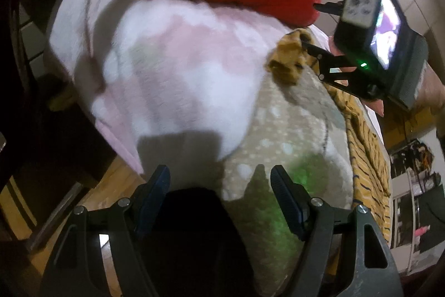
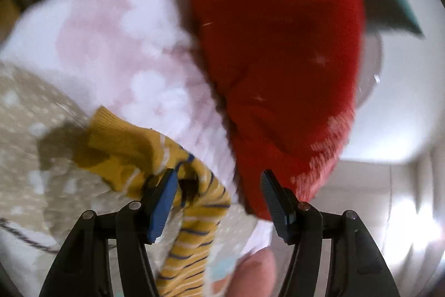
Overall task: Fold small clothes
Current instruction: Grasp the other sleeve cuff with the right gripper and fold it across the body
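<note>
A: Any words, labels, brands or numbers you can read in either wrist view?

B: None. The pale grey panel (image 1: 360, 1) on the black box-shaped device, up and to the right of the left jaws, carries small dark marks, but they're too blurred to read

A: And the lit screen (image 1: 388, 31) beside that panel?

B: Only purple and white blotches, no letters. Between and ahead of the right jaws, the cloth shows just stripes, dots and flecks, no print
</note>
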Demonstrator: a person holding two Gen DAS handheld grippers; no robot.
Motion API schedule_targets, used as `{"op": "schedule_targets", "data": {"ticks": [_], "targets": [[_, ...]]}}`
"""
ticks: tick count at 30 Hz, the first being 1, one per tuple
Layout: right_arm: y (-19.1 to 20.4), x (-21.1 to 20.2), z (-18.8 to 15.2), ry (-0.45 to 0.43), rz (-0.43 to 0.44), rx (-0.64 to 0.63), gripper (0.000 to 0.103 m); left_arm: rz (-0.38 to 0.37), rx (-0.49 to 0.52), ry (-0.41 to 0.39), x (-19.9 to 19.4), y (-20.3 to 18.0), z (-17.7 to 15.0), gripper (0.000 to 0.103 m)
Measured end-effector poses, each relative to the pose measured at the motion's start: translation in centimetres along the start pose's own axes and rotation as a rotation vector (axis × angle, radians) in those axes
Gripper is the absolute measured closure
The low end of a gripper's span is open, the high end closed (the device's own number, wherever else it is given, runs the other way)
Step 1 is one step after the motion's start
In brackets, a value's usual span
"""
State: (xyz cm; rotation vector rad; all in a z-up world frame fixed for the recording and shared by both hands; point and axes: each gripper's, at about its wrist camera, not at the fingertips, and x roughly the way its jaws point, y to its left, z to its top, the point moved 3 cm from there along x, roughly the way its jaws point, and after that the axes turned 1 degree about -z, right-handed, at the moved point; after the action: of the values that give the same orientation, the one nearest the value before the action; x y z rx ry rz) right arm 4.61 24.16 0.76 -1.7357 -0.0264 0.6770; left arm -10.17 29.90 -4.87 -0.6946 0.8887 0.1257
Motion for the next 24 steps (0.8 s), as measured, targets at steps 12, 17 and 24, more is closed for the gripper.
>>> {"op": "schedule_targets", "data": {"ticks": [12,17,24], "targets": [[-5.7,-0.5,0.9,0.039,0.281,0.472,0.099,-0.019,-0.002,-0.01,-0.6,-0.2,-0.1,0.029],[-17.4,-4.8,-6.7,-0.002,0.288,1.003,0.099,-0.04,0.026,-0.036,-2.0,-2.4,-0.4,0.029],[-20.8,-8.9,-27.2,0.1,0.252,1.659,0.099,-0.082,0.11,-0.057,-4.0,-6.5,-1.1,0.029]]}}
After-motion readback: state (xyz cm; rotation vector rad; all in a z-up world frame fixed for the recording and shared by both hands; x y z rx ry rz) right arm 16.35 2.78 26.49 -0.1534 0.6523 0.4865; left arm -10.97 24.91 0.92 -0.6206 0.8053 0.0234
